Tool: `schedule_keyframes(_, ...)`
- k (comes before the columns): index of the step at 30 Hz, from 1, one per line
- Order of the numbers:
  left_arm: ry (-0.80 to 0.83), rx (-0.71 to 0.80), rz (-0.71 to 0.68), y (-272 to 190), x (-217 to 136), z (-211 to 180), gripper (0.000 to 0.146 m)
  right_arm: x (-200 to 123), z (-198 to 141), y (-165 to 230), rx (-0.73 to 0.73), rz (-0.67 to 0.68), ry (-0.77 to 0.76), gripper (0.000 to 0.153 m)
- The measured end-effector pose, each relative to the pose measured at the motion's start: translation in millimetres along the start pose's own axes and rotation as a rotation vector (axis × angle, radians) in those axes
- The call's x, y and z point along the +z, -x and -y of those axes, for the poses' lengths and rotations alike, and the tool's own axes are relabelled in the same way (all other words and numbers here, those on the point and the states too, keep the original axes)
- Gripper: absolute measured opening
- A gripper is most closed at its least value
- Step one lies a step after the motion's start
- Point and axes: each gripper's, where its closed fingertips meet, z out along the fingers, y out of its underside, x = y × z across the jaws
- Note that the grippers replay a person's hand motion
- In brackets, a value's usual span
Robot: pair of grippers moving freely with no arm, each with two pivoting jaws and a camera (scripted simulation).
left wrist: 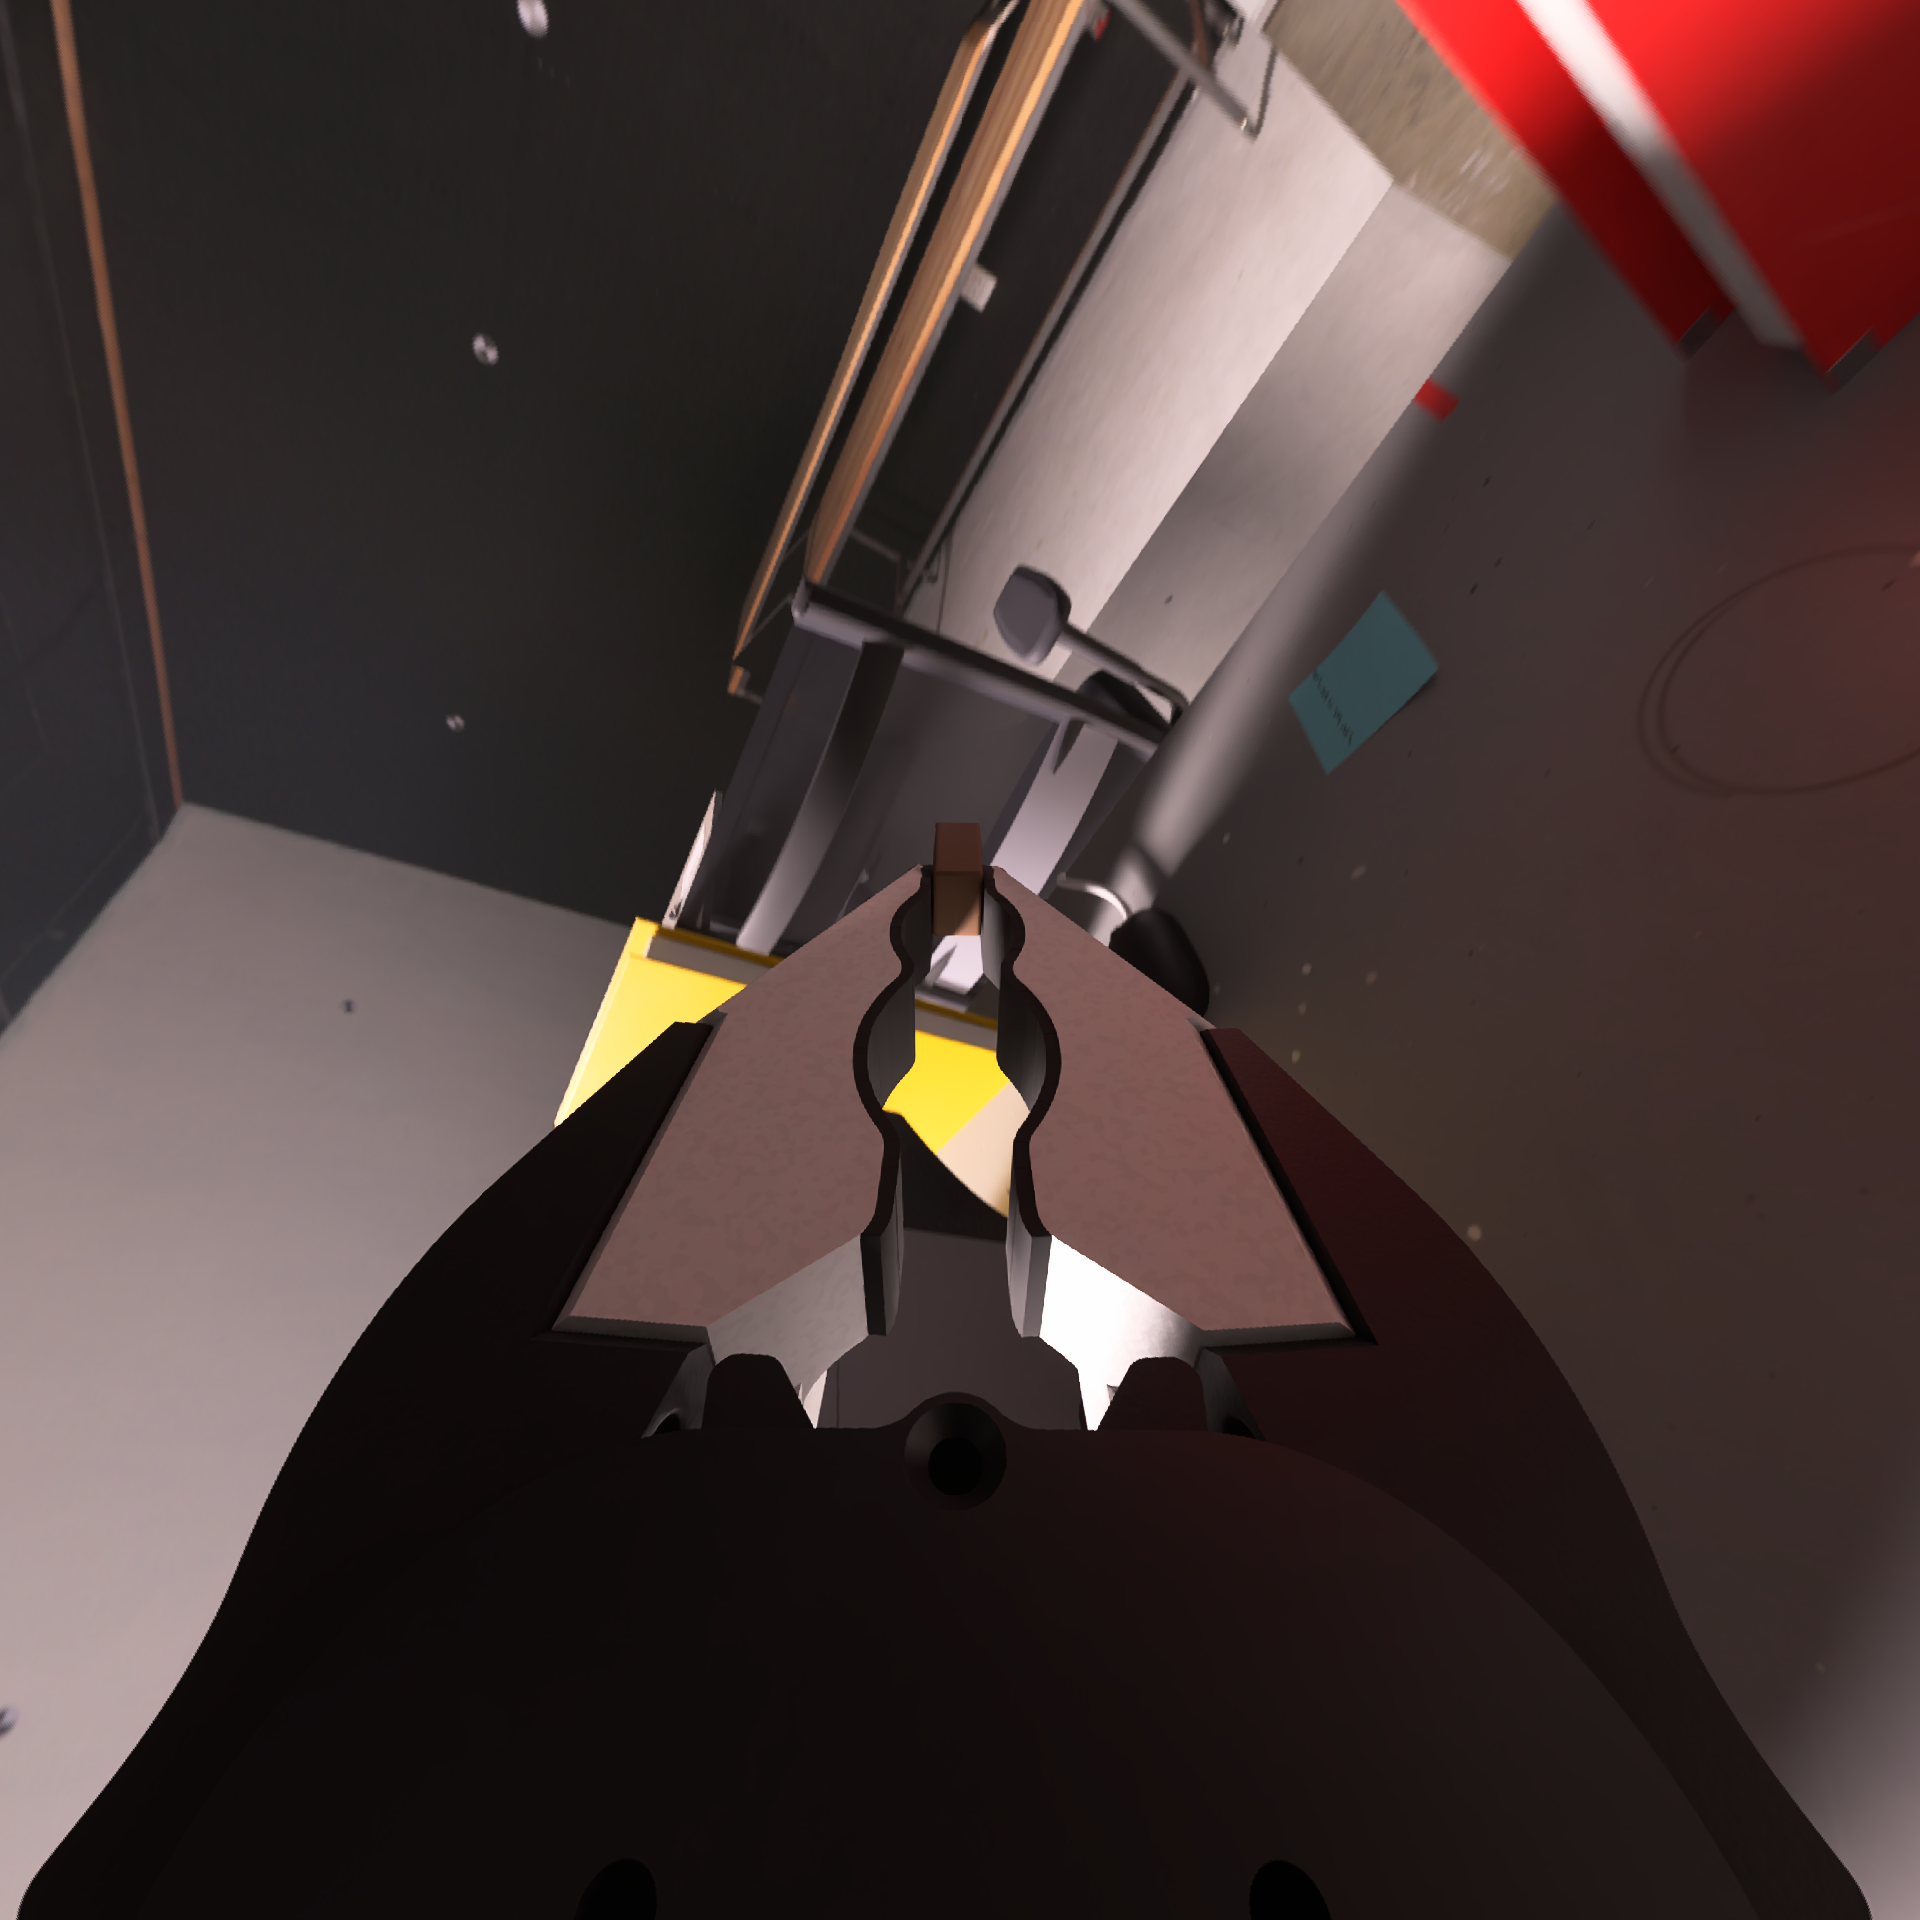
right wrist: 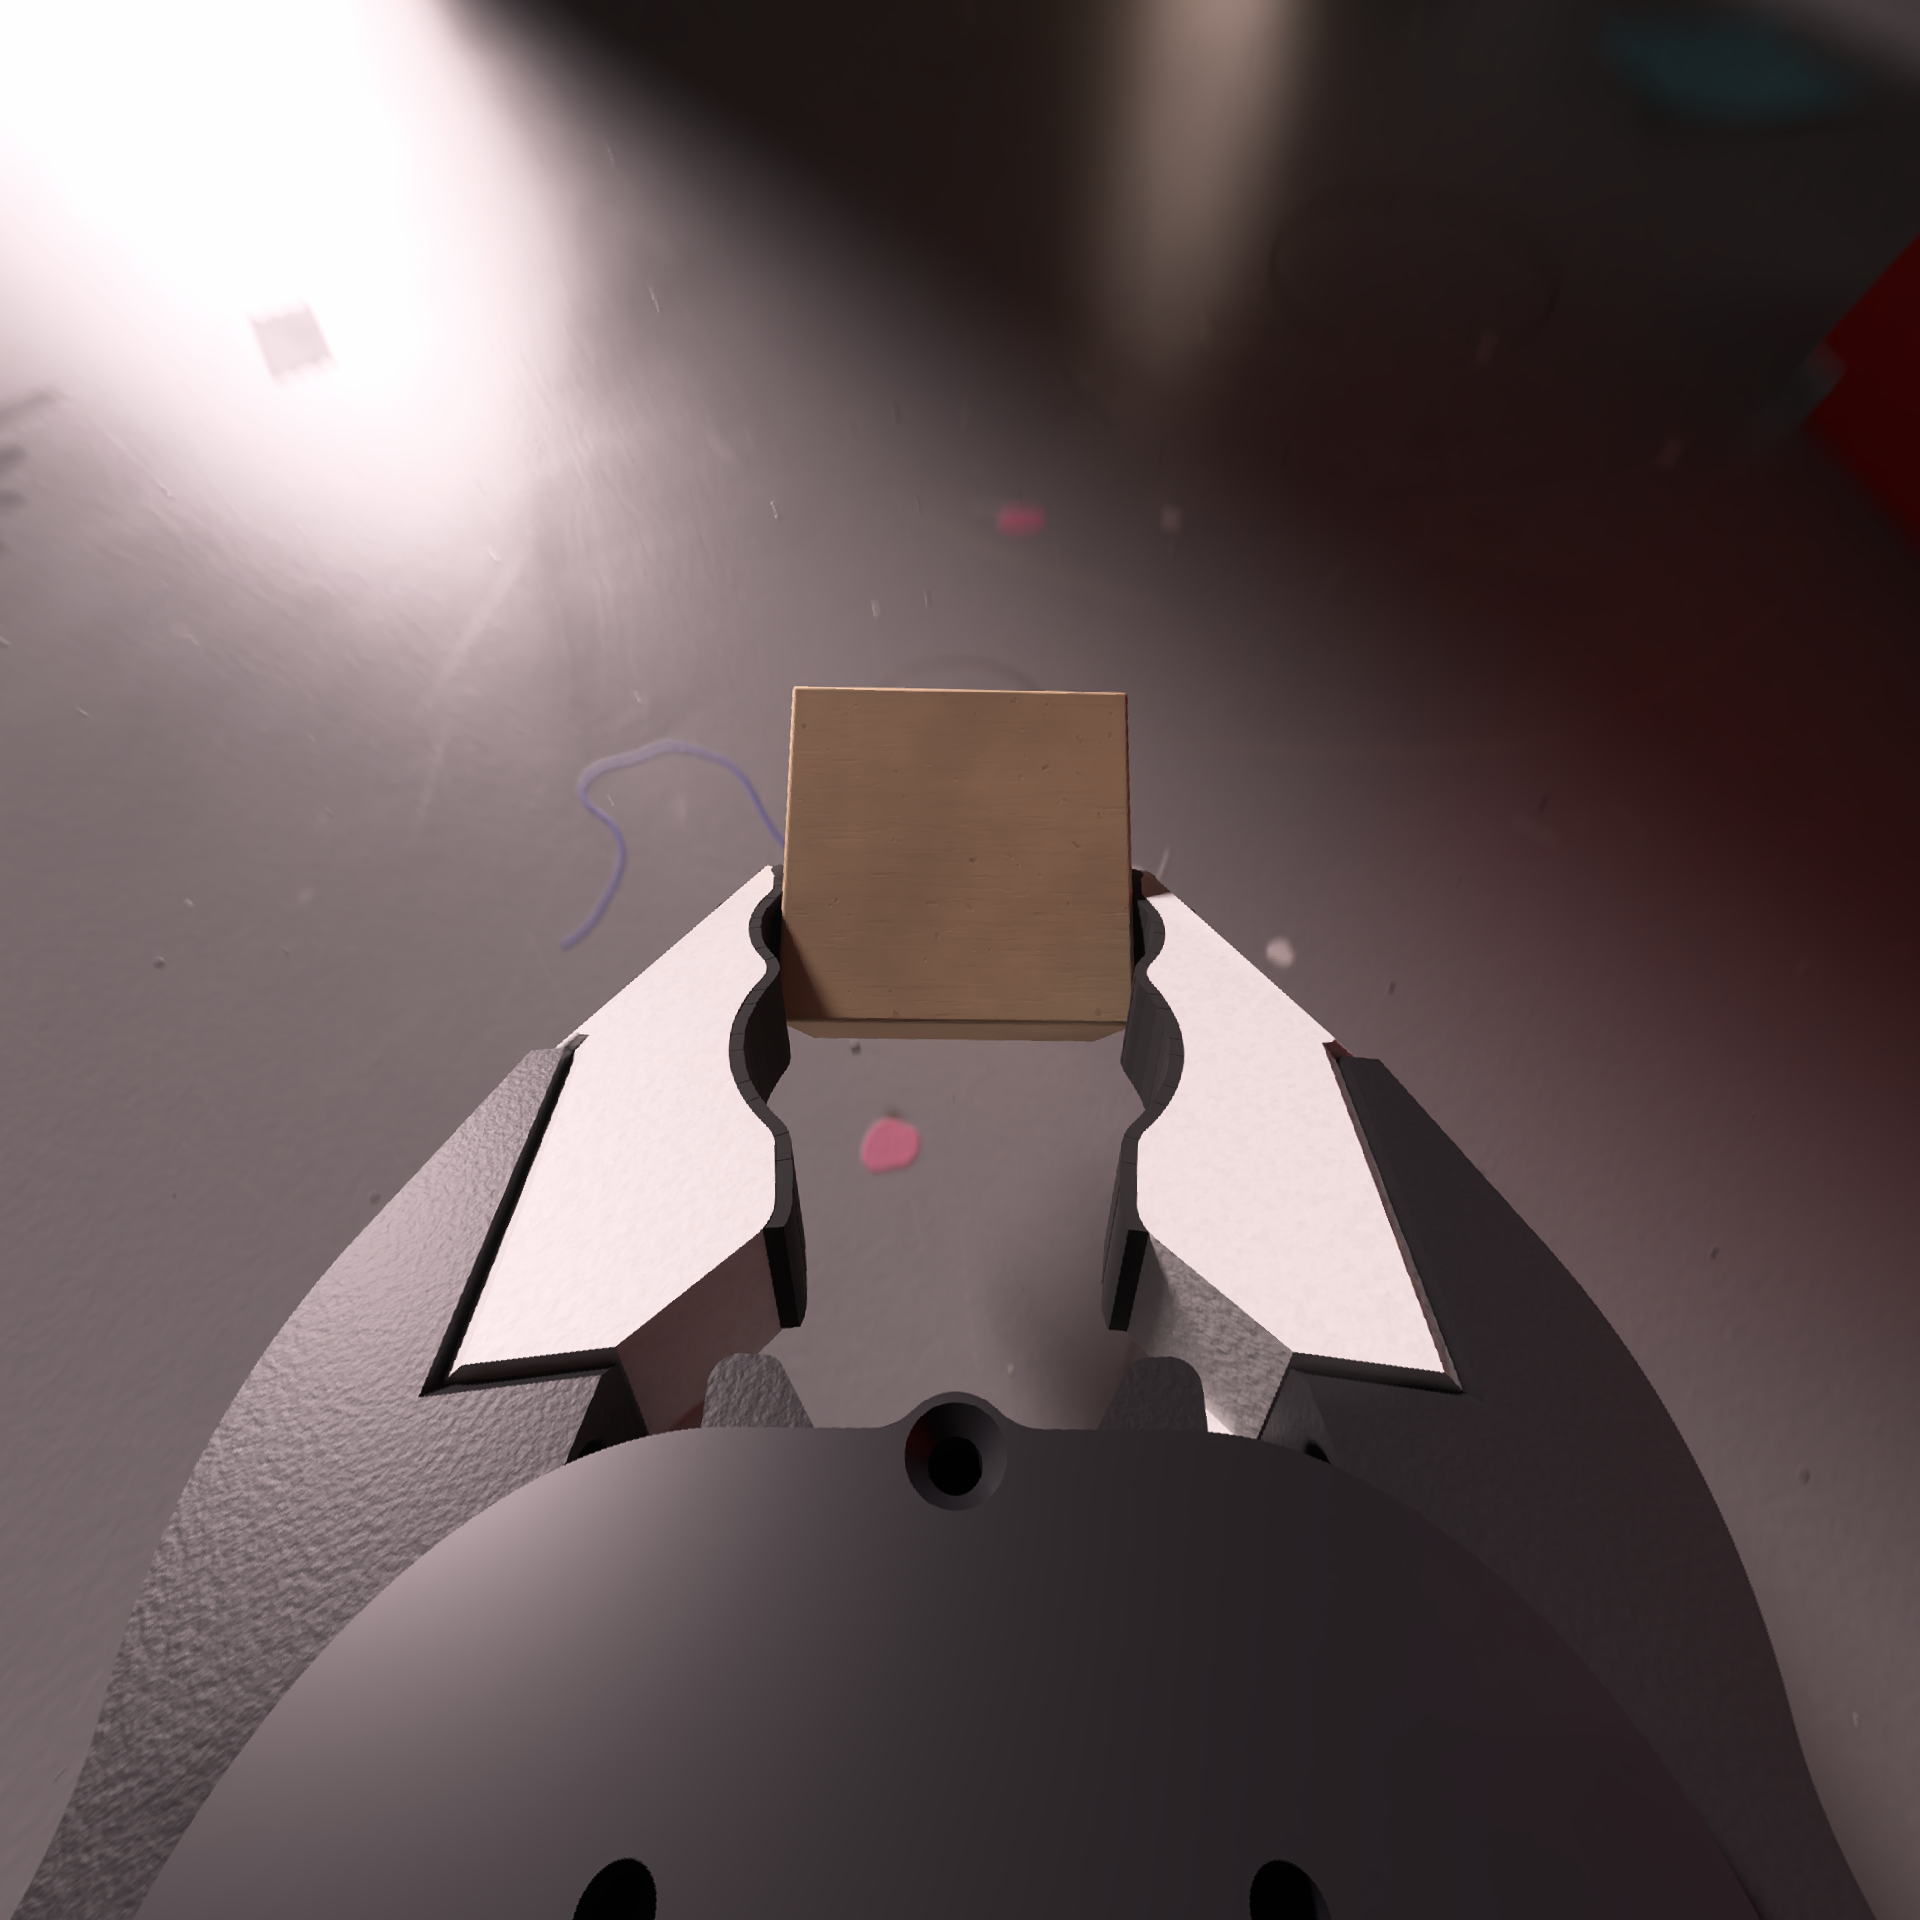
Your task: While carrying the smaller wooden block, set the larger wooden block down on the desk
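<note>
In the left wrist view my left gripper (left wrist: 956, 883) is shut on the smaller wooden block (left wrist: 957, 878), a small brown piece pinched at the fingertips and held in the air. In the right wrist view my right gripper (right wrist: 954, 883) is shut on the larger wooden block (right wrist: 956, 862), a light tan cube held between the fingertips. The block is just above or on the grey desk (right wrist: 416, 831); I cannot tell whether it touches. The view of the desk is tilted in the left wrist view.
The desk carries pink spots (right wrist: 889, 1145), a thin blue thread (right wrist: 608, 831) and a small grey square (right wrist: 293, 338). The left wrist view shows a yellow box (left wrist: 665, 997), a teal note (left wrist: 1361, 681), a red object (left wrist: 1714, 156) and a framed stand (left wrist: 935, 416).
</note>
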Motion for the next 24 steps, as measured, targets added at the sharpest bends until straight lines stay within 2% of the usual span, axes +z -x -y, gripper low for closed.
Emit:
schedule_keyframes(3, -0.049, 0.01, -0.031, -3.6, -6.6, 31.3, 0.007, 4.5, -21.2, -8.8, 0.059, -0.026, 0.167, 0.064)
schedule_keyframes(9, -0.149, 0.067, -0.136, -34.7, -12.0, 93.8, 0.008, -1.4, -23.5, -4.0, 0.181, 0.019, 0.209, 0.064)
schedule_keyframes(19, -0.247, 0.251, -0.336, -121.3, -4.2, 156.0, 0.007, -17.2, -24.0, 15.8, 0.31, 0.061, 0.162, 0.124)
schedule_keyframes(21, -0.248, 0.295, -0.368, -138.5, -0.7, 162.5, 0.007, -20.8, -19.8, 22.0, 0.388, 0.119, 0.101, 0.129)
schedule_keyframes(24, -0.262, 0.374, -0.4, -161.6, 2.8, 172.2, 0.007, -29.2, -16.8, 28.4, 0.425, 0.142, 0.074, 0.13)
